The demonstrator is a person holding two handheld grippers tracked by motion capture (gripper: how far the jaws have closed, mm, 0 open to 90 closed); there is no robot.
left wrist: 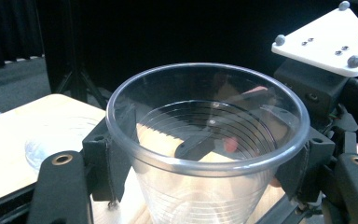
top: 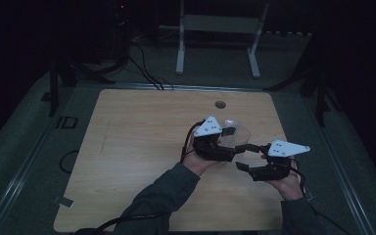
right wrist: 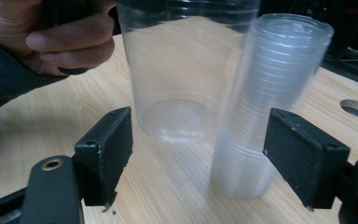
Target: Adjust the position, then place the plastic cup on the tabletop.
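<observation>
Left gripper [left wrist: 200,182] fingers clamped on clear cup [left wrist: 205,140], right gripper [right wrist: 200,158] fingers spread wide, empty, cup stack [right wrist: 270,107] just beside, table edge [top: 274,105] well apart.

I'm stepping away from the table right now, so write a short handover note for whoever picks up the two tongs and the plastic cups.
Left tongs: shut on the single clear cup, gripping it just under the rim and holding it upright above the table.
Right tongs: open, nothing gripped; the cup stack sits between and beyond the jaws, untouched.
Things: the stack stands on the table, leaning in the right gripper view; the single cup hangs beside it, its base clear of the wood.
Done: one cup appears separated from the stack.
Left: probably set this cup down, then separate the next; where it goes isn't shown.
</observation>
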